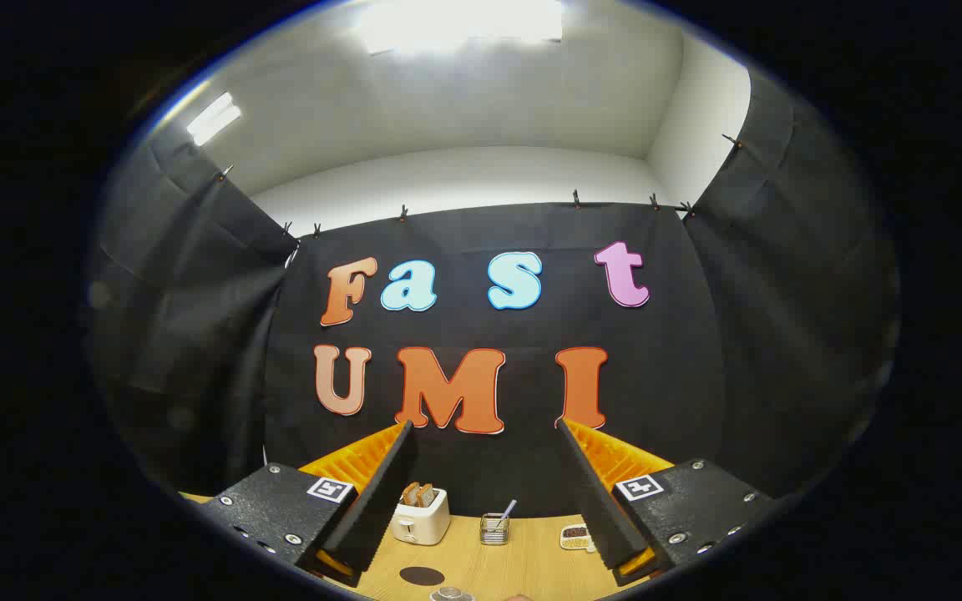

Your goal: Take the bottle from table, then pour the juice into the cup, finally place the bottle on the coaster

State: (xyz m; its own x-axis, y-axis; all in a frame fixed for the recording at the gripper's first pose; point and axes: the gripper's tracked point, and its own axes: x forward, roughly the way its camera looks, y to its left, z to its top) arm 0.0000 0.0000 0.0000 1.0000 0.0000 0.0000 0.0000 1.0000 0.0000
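Note:
My gripper [485, 434] is held high above the wooden table [531, 563] and stands open, with nothing between its fingers. Far below, between the fingers, a dark round coaster [421, 576] lies on the table. Just nearer than the coaster, the rim of a clear cup [450, 594] peeks in at the lowest part of the view. Beside the cup a small reddish-brown rounded thing [518, 598] barely shows; I cannot tell what it is.
Along the back of the table, against the black cloth wall, stand a white toaster [421, 516] with bread in it, a small wire holder [494, 527] with utensils, and a small dish [576, 537] with dark contents.

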